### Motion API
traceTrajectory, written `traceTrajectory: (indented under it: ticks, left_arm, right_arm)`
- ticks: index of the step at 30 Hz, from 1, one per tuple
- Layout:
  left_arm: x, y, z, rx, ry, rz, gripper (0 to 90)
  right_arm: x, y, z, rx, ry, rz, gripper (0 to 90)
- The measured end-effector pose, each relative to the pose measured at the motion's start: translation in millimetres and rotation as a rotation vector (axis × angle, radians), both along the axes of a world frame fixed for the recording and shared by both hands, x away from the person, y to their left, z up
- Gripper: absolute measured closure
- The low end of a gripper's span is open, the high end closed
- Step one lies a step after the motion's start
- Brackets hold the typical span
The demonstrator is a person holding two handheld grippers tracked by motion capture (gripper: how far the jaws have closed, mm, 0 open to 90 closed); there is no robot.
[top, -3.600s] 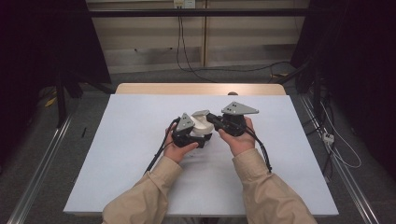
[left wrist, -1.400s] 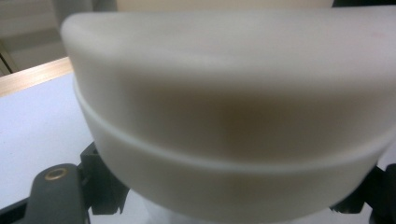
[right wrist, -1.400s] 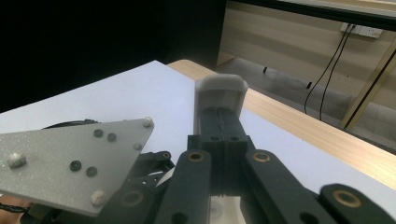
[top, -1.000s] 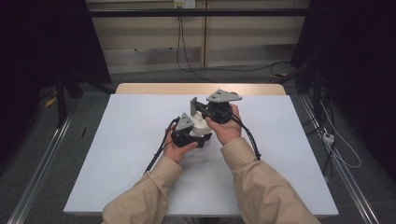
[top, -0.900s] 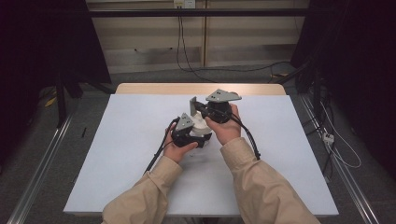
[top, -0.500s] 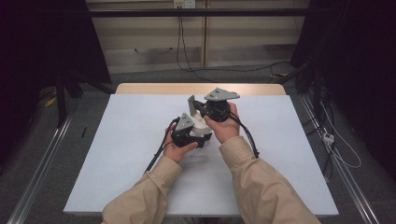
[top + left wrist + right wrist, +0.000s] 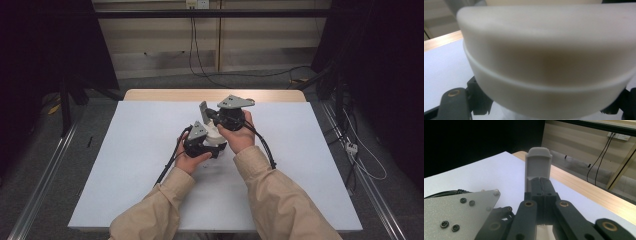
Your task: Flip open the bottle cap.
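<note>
My left gripper (image 7: 212, 145) clamps a white container (image 7: 549, 62), my right gripper (image 7: 541, 182) pinches a grey tab (image 7: 538, 165); next, probably a careful separating pull.

White table (image 7: 125, 165) open all round, two grippers crowded together mid-table

Overhead, a fixed camera looks forward and down across the white table (image 7: 125, 165). The left gripper's camera sits pressed close to a cream object (image 7: 544, 62); the right's faces along its jaws toward the table's wooden far edge (image 7: 584, 187).
</note>
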State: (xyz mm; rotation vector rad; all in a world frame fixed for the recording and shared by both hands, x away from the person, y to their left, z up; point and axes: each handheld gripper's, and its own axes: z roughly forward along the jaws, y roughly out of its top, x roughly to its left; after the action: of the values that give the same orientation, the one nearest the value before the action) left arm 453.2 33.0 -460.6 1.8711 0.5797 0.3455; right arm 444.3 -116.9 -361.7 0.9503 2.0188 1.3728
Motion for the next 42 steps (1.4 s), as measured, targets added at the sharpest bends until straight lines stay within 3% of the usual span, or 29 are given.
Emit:
traceTrajectory:
  ticks: [23,25,32,42]
  left_arm:
    - [0.0,-0.1,0.1,0.001,-0.001,-0.002,18.7]
    - [-0.7,-0.4,0.9,0.027,-0.025,-0.005,18.7]
    - [0.0,0.0,0.0,0.0,-0.001,-0.004,18.6]
    - [0.4,0.2,-0.2,-0.001,-0.001,-0.003,18.7]
  right_arm:
    - [3.4,4.2,-1.9,-0.027,-0.002,0.005,90.0]
    - [4.0,4.6,-2.9,-0.035,0.001,0.009,90.0]
    - [6.7,7.7,-5.0,-0.039,0.006,0.016,90.0]
    - [10.4,6.9,-7.9,-0.035,0.013,0.013,90.0]
